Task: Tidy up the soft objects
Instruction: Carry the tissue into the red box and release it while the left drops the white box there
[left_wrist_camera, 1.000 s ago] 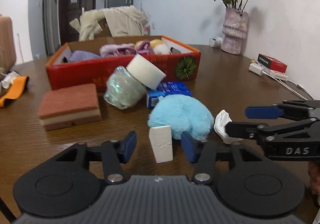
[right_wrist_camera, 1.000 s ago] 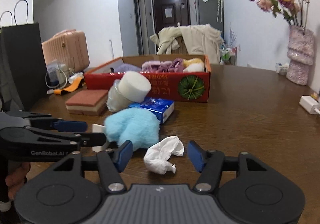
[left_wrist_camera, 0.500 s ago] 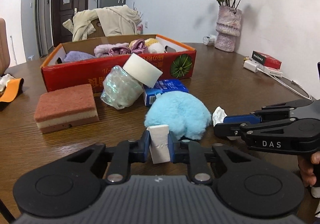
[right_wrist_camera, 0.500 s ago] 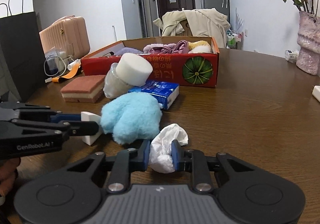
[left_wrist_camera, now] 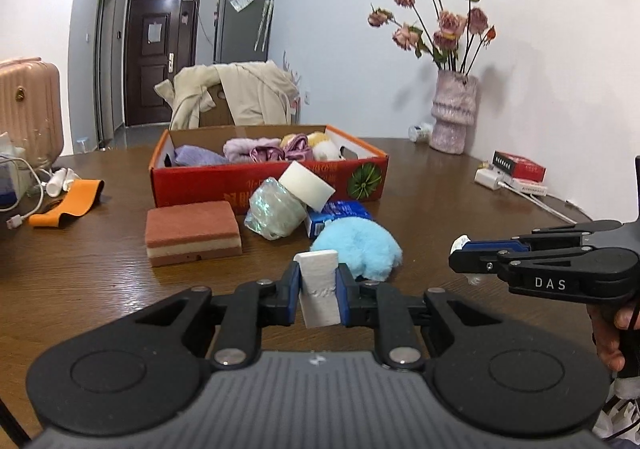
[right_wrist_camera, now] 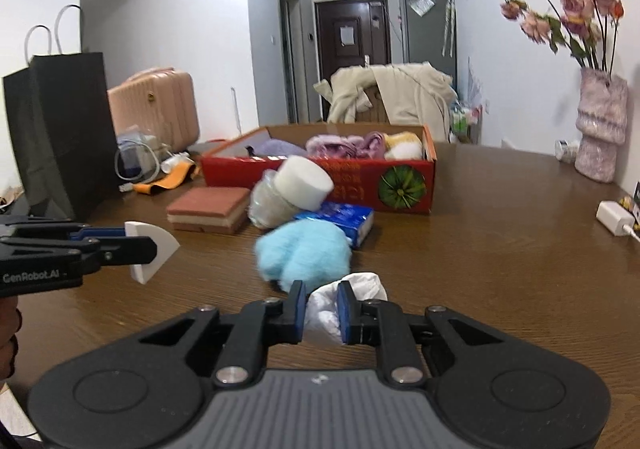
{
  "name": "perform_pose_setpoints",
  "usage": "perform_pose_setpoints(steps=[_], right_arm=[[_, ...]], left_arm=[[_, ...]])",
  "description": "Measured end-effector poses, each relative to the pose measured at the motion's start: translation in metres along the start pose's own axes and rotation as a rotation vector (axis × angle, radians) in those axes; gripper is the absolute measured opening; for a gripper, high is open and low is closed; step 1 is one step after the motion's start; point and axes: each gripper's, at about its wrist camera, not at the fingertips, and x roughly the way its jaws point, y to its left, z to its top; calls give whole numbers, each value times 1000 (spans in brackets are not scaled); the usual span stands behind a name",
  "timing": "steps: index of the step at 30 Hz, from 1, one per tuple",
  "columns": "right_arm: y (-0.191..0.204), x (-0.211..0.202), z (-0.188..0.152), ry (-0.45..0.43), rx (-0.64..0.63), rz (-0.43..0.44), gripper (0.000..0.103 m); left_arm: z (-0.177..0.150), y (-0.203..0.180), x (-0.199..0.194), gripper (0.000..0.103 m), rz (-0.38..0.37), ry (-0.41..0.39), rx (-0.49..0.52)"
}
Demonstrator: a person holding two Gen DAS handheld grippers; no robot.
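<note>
My left gripper is shut on a white foam wedge and holds it above the table; the wedge also shows in the right wrist view. My right gripper is shut on a crumpled white tissue, lifted off the table. A fluffy blue puff lies just beyond both grippers. Behind it lie a blue tissue pack, a shiny wrapped bundle with a white foam cylinder on it, and a brown sponge block. The red box holds soft items.
A pink vase with dried flowers stands at the back right. A white charger with cable and a red packet lie on the right. An orange strap lies left. A black paper bag stands far left.
Both grippers, shut on their objects half a second ago, have lifted them off the table. One second ago both were open around the wedge and the tissue.
</note>
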Motion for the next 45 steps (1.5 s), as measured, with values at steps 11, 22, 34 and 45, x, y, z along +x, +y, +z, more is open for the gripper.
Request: perform_pose_setpoints(steps=[11,22,34,45], right_arm=[[6,-1,50,-59,-70,76,16],[4,177,200,49,-72,300,16],[51,319,203,303,-102,437,27],[27,269,234,212,-102,336,39]], left_arm=[[54,37,7,19,67,-76,-19],[167,126,184,20,131,63,-34],[163,192,262,43,136,182,-110],[187,184,203,51,181,94,-93]])
